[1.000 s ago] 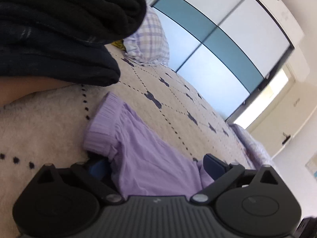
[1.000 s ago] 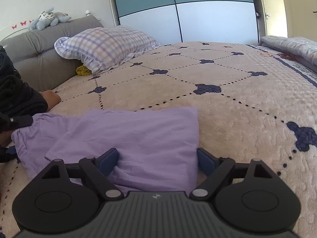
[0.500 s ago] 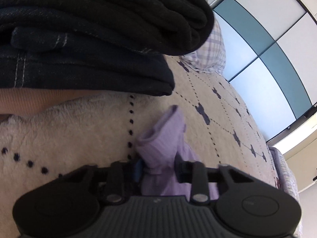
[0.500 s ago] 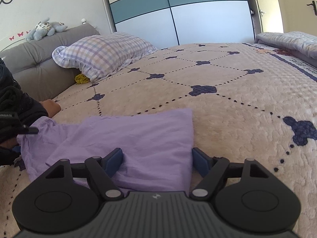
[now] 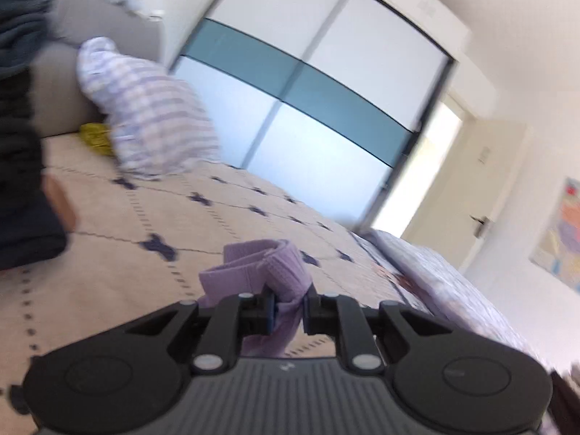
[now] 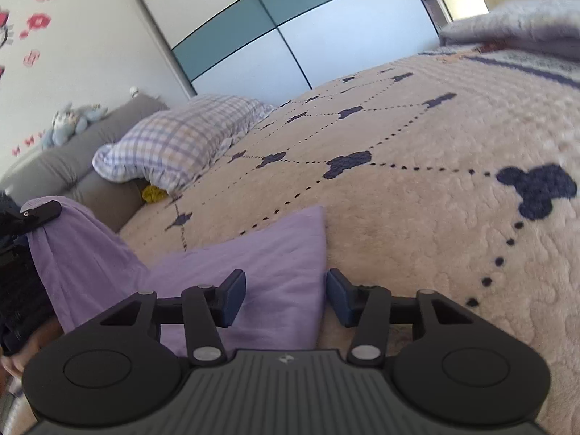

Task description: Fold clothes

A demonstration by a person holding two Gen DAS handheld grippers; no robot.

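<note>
Right now your left gripper [image 5: 289, 311] is clamped on the ribbed hem of a soft lilac cotton garment [image 6: 253, 275] and holds that corner lifted clear of the beige quilted bedspread with navy mouse-head motifs [image 6: 435, 217]. The rest of the garment lies flat on the bedspread in front of you, with its near right edge sitting between the blue pads of your right gripper [image 6: 283, 299]. Those jaws are closing but are not yet pressing on the cloth.

What could go wrong, as far as I can judge: your left hand has only a small bunch of hem, so a fast pull might tug it free. If your right gripper closes on a single layer, or misses the edge, the fold could come out crooked. If it dips too low, it might pinch the fluffy bedspread along with the cloth.

Hard to make out: the left wrist view is blurred, so I cannot tell how many layers sit in that grip. Both gripper bodies hide the garment's nearest part. A dark shape at the far left of each view is cut off and unclear. A checked lilac-and-white pillow [image 6: 174, 141] lies well beyond the garment.
</note>
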